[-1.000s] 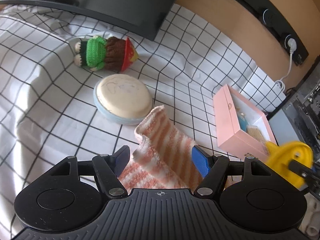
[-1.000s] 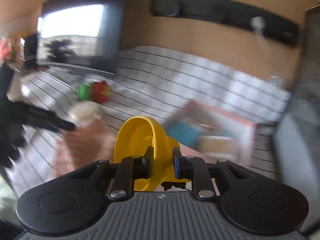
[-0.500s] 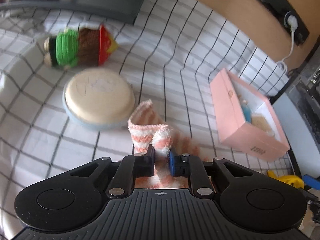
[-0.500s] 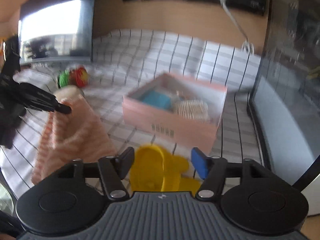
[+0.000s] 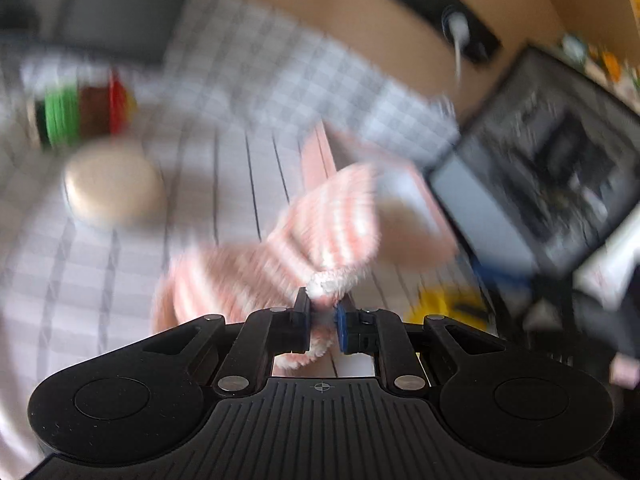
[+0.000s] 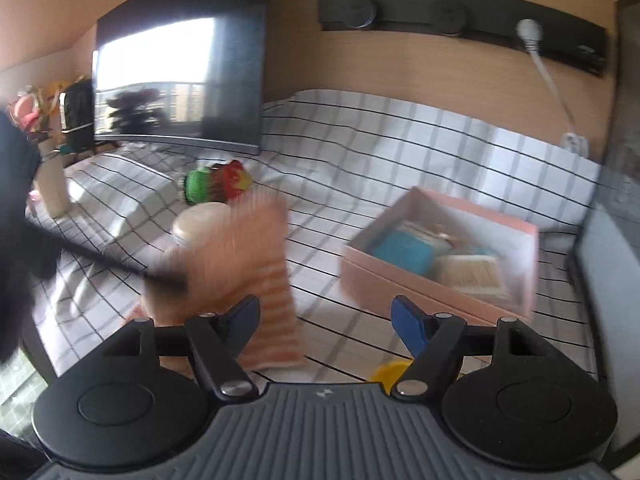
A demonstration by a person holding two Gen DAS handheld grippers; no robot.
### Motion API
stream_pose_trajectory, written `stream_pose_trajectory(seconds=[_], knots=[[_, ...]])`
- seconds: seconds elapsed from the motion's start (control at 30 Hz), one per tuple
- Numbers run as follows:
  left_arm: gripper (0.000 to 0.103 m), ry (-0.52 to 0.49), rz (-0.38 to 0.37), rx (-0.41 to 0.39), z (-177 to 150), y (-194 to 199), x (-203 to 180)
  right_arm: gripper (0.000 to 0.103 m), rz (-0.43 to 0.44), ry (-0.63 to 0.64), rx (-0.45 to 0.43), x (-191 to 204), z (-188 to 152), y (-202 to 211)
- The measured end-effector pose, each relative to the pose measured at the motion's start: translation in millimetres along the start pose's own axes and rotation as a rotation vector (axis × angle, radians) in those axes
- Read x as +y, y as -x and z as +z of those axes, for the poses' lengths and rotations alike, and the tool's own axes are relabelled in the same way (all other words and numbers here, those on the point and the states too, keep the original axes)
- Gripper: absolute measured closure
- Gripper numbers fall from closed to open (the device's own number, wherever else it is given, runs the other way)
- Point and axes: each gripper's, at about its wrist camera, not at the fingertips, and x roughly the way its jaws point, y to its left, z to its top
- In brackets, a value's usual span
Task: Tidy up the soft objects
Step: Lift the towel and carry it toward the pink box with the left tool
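My left gripper [image 5: 323, 312] is shut on the orange-and-white striped knitted cloth [image 5: 320, 232] and holds it above the checked sheet; the view is blurred by motion. The cloth also shows in the right wrist view [image 6: 256, 264], hanging left of centre. My right gripper [image 6: 326, 316] is open and empty. A pink box [image 6: 440, 256] holding a teal item and a beige item sits ahead of it to the right. A yellow object [image 6: 390, 372] lies just below its fingers.
A knitted doll in green, brown and red [image 6: 214, 184] and a round cream pad [image 6: 200, 220] lie on the checked sheet [image 6: 400, 140]. A dark monitor [image 6: 180, 80] stands at the back left. A dark case [image 5: 540, 184] stands at the right.
My left gripper closed on the striped cloth and lifted it, swinging right toward the pink box. My right gripper opened, let go of the yellow object and rose above it.
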Motion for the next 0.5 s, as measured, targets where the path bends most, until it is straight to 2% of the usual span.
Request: stream_pose_trajectory(seconds=[0.07,0.13,0.23,0.37,0.43,0.5], knots=[[0.088,0.009,-0.027,0.080,-27.3,-3.3,-3.1,0.029,0.035,-0.004,0.010,4.2,5.6,-7.8],[0.088,0.018,-0.032,0.154,-51.3,-6.6,-3.8,0.024,0.073,-0.014,0.028,8.5,8.7,-17.5],[0.088,0.041,-0.017,0.215,-74.0,-9.3,0.5,0.023,0.128,-0.030,0.094,15.3,5.2,-47.0],[0.087,0.031,-0.006,0.214,-81.2,-1.7,2.9,0.023,0.159,-0.060,0.242,24.3,-14.0,-97.1],[0.084,-0.016,-0.013,0.194,-76.8,10.2,-0.7,0.023,0.167,-0.067,0.265,28.1,-25.3,-103.4],[0.082,-0.068,-0.025,0.174,-69.5,23.3,-3.4,0.022,0.170,-0.053,0.251,31.7,-31.4,-101.3]])
